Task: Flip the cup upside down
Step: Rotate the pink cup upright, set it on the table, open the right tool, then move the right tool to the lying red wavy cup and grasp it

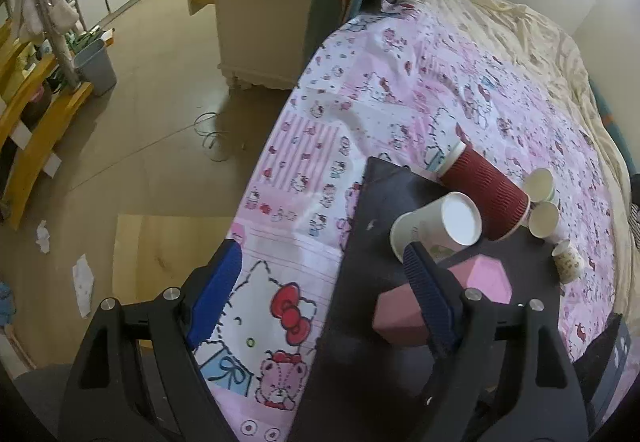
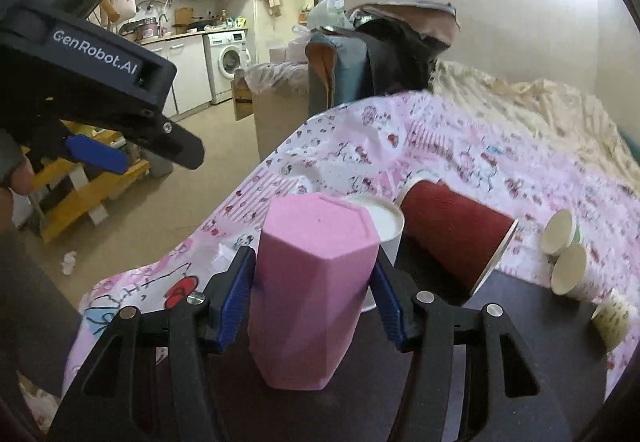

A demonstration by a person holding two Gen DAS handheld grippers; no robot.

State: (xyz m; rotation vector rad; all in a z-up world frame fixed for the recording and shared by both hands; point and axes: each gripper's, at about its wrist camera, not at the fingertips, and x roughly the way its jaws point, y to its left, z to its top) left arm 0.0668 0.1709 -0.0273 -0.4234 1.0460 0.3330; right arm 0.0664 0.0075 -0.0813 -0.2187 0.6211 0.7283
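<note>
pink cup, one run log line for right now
pink cup: base up, in right tool | left tool: open, empty | red cup: on its side | step: set down

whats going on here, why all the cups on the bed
A person is working with two handheld tongs over a dark board laid on a cartoon-print bedspread. The right tongs are clamped on a pink faceted cup, its closed base facing up. The left tongs are open and hold nothing. Behind the pink cup, a white paper cup is upside down, a red ribbed cup lies on its side, and three small paper cups sit at the board's edge.
</note>
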